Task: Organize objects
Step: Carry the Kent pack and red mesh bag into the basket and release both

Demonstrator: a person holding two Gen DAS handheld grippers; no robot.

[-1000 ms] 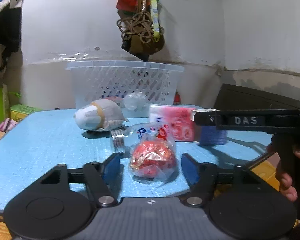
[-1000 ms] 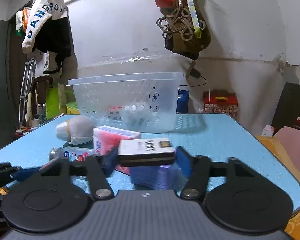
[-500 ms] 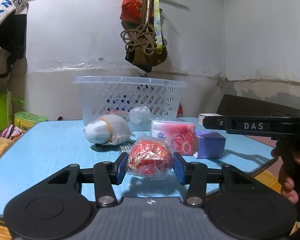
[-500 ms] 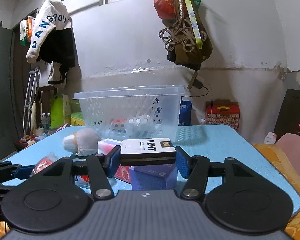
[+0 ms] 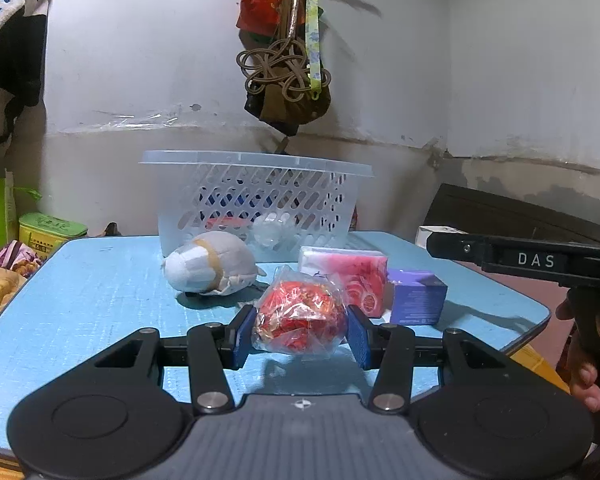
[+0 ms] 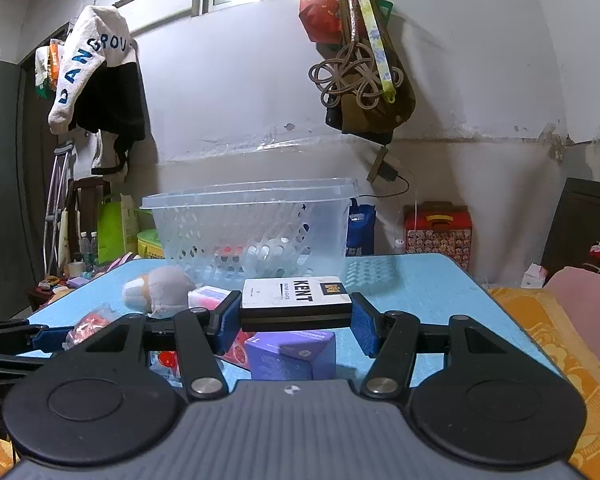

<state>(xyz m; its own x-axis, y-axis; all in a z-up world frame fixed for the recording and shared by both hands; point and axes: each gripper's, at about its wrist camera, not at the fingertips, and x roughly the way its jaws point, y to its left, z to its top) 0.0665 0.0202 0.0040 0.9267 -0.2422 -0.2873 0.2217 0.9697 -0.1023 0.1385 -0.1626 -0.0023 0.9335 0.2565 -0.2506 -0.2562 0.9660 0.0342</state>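
Observation:
My left gripper (image 5: pixel 300 330) is shut on a clear bag of red sweets (image 5: pixel 300 316) and holds it above the blue table (image 5: pixel 80 300). My right gripper (image 6: pixel 294 318) is shut on a white KENT cigarette pack (image 6: pixel 294 296), held level above a purple box (image 6: pixel 292 354). The clear plastic basket (image 5: pixel 256 200) stands at the back of the table with a few items inside; it also shows in the right wrist view (image 6: pixel 252 224). The right gripper shows from the side in the left wrist view (image 5: pixel 520 258).
On the table lie a grey-white cloth bundle (image 5: pixel 210 262), a pink tissue pack (image 5: pixel 346 270) and the purple box (image 5: pixel 416 298). Bags hang on the wall (image 5: pixel 288 60) above the basket. A green tin (image 5: pixel 50 228) and fabrics lie left of the table.
My left gripper closed on the bag of sweets and lifted it off the table. My right gripper rose with the KENT pack, away from the purple box.

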